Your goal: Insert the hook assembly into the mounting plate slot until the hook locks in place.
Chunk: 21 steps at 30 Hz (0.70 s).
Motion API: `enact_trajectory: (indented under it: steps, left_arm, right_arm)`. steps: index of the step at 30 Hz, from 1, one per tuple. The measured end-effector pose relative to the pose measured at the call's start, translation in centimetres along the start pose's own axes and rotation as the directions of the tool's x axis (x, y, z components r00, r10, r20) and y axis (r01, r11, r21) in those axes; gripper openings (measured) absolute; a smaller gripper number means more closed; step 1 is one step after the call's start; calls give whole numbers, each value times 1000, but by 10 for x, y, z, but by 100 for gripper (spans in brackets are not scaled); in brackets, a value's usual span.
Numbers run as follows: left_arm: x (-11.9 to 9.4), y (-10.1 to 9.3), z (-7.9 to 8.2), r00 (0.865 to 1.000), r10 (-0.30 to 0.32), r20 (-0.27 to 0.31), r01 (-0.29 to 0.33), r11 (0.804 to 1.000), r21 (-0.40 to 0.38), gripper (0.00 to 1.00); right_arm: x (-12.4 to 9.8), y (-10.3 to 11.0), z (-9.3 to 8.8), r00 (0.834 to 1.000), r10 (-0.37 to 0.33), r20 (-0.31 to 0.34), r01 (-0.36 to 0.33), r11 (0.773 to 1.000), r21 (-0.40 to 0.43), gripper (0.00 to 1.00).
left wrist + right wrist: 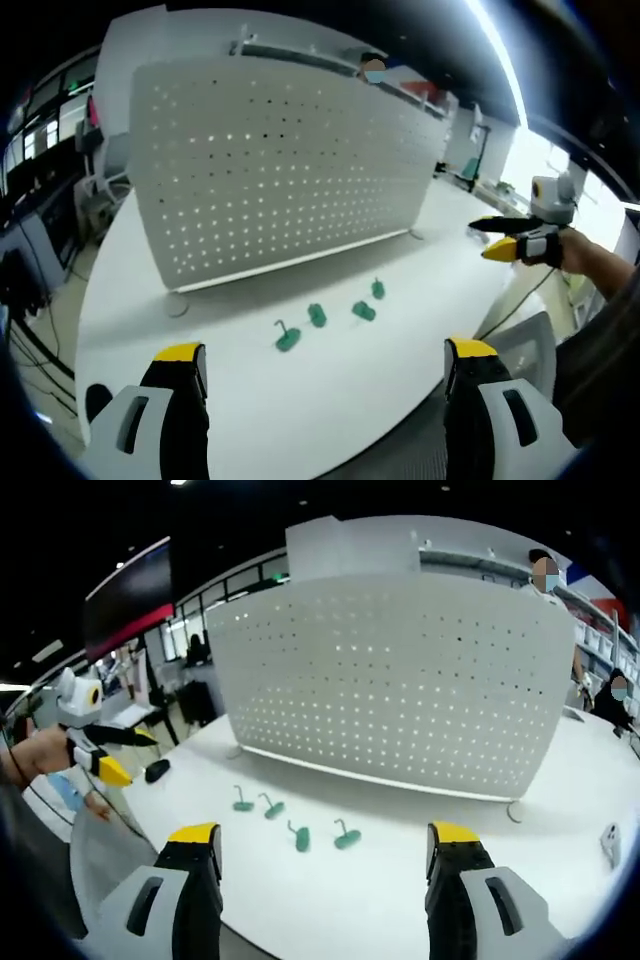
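Four small green hooks (287, 339) (317, 315) (364, 311) (378, 289) lie in a loose row on the white table (400, 400), a little in front of the upright white perforated mounting plate (280, 165), touching neither it nor each other; in the right gripper view they appear as hooks (242, 802) (272, 807) (301, 837) (346, 837) before the same plate (400, 680). The left gripper (325, 365) hangs over the table's near edge with its yellow-tipped jaws spread wide and nothing between them, and it shows at the left of the right gripper view (125, 755) in a person's hand (35, 752). The right gripper (318, 845) likewise has its jaws wide apart and empty, and is seen at the right of the left gripper view (495, 238), its jaws parted.
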<state>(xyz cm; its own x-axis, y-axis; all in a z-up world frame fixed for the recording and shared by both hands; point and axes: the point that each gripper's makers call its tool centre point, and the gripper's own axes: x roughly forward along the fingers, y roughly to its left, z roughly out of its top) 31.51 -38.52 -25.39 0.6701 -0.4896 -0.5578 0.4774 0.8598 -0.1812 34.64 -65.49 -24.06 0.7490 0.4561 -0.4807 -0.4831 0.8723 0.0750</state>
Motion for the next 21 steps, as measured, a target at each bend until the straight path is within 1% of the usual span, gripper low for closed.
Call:
enact_trajectory:
  steps: [2, 3, 11, 18, 19, 21]
  left_arm:
    - [0, 0, -1, 1000, -1, -4, 1, 1000, -2, 100]
    - [0, 0, -1, 1000, -3, -5, 3, 1000, -2, 100]
    - [2, 0, -1, 1000, -5, -13, 5, 1000, -1, 99]
    - [5, -1, -2, 1000, -10, -20, 10, 1000, 0, 99]
    - [5, -1, -2, 1000, -12, -21, 12, 1000, -1, 99]
    - [5, -1, -3, 1000, -12, -25, 12, 1000, -1, 99]
  right_arm:
    - [1, 0, -3, 1000, 10, -17, -9, 1000, 19, 79]
    - [1, 0, -3, 1000, 9, -17, -9, 1000, 23, 79]
    - [2, -4, -6, 1000, 2, -28, -1, 1000, 23, 79]
    - [5, -5, -17, 997, -11, -73, 10, 1000, -4, 78]
    - [6, -4, -20, 996, -8, -91, 9, 1000, 3, 78]
    - [7, -4, -21, 996, -7, -93, 8, 1000, 8, 78]
